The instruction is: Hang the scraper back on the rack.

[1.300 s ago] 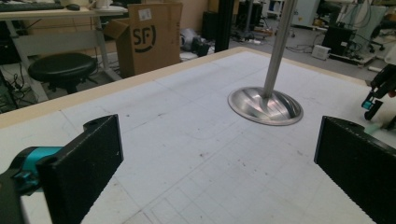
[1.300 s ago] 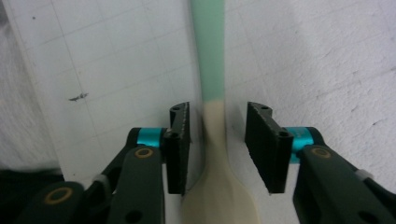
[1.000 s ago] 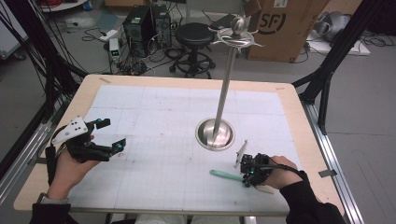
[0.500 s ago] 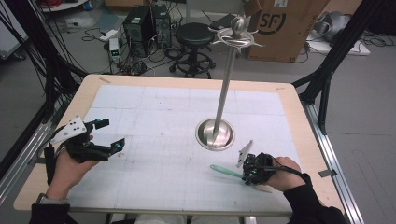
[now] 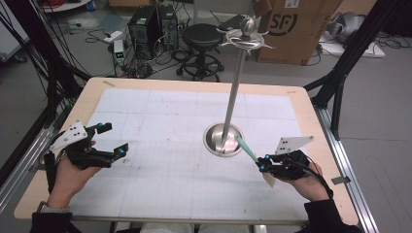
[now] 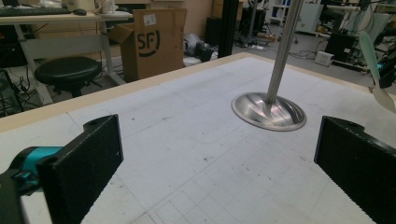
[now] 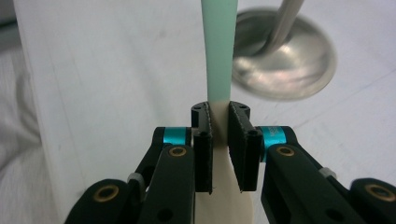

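My right gripper [image 5: 265, 167] sits nearest me at the table's right front, and its two black pads are pressed against a spatula [image 7: 218, 60], pinching it at the neck where the cream blade meets the mint-green handle. In the right gripper view the blade hangs down behind the jaws toward me, and the handle runs straight away from them. From the high view the handle slants up and left from my hand, its far end close to the rim of the metal stand [image 5: 223, 139], though I cannot tell whether it touches; the pale blade pokes out below the gripper over the white mat [image 5: 165, 165].

My left gripper [image 5: 112, 141] is at the table's left front, well apart from the stand, its jaws spread wide with nothing between them. In the left gripper view bare gridded mat lies between them.

Farther off, the stand's round base rests on the mat right of centre, and its thin pole rises to a hooked top. Beyond the table stand a black stool [image 5: 202, 36] and a cardboard box [image 5: 291, 26].
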`<action>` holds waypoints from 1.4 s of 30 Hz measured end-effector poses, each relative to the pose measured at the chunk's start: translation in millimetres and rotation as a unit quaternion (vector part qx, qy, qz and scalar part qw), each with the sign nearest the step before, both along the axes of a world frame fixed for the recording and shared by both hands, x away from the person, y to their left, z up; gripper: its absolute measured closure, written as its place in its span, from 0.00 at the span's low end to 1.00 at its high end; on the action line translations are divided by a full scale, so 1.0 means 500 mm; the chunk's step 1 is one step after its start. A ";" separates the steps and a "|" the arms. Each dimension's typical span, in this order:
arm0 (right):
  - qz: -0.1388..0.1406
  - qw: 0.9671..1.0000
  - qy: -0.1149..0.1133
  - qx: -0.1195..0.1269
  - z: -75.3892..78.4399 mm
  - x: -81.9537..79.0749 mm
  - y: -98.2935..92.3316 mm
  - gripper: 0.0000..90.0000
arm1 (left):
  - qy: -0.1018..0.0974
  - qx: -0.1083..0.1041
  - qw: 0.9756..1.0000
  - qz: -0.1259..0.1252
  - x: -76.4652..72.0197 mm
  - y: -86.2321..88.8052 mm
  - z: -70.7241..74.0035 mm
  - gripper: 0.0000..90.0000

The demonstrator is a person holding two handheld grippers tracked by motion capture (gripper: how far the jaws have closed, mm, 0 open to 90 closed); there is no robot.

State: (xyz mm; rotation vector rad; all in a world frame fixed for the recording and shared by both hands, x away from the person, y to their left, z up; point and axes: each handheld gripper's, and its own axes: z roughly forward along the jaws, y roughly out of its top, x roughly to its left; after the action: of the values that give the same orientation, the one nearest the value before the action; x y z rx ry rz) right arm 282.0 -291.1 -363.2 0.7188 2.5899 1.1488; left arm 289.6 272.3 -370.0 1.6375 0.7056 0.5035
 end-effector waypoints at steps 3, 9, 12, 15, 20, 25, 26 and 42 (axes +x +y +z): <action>-0.014 0.999 -0.019 0.042 0.006 0.006 -0.012 0.90 | -0.001 0.002 1.000 -0.002 -0.001 -0.001 0.001 0.02; -0.046 0.990 -0.044 0.122 0.024 0.019 -0.027 0.90 | 0.001 0.006 1.000 -0.003 -0.001 -0.006 -0.002 0.02; -0.060 0.986 -0.055 0.149 0.041 0.029 -0.032 0.90 | 0.001 0.018 1.000 -0.003 -0.003 -0.011 -0.004 0.02; -0.073 0.984 -0.055 0.155 0.064 0.040 -0.035 0.90 | 0.000 0.016 1.000 -0.006 -0.005 -0.013 -0.004 0.02; -0.079 0.978 -0.076 0.178 0.106 0.054 -0.039 0.90 | 0.001 0.015 1.000 -0.003 -0.007 -0.008 -0.005 0.02; -0.083 0.970 -0.096 0.209 0.153 0.070 -0.045 0.90 | 0.000 0.013 1.000 0.001 -0.012 -0.001 -0.003 0.02; -0.085 0.968 -0.101 0.214 0.162 0.072 -0.046 0.90 | 0.000 0.012 1.000 0.001 -0.014 0.000 -0.003 0.02; -0.087 0.956 -0.141 0.241 0.244 0.085 -0.036 0.90 | -0.005 0.013 1.000 0.004 -0.026 0.012 0.002 0.02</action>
State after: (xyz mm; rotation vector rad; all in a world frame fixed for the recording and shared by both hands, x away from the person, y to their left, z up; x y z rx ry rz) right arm 324.5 -309.3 -241.0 0.7851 1.9855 1.7035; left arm 276.4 278.4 -369.2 1.6562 0.7016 0.5285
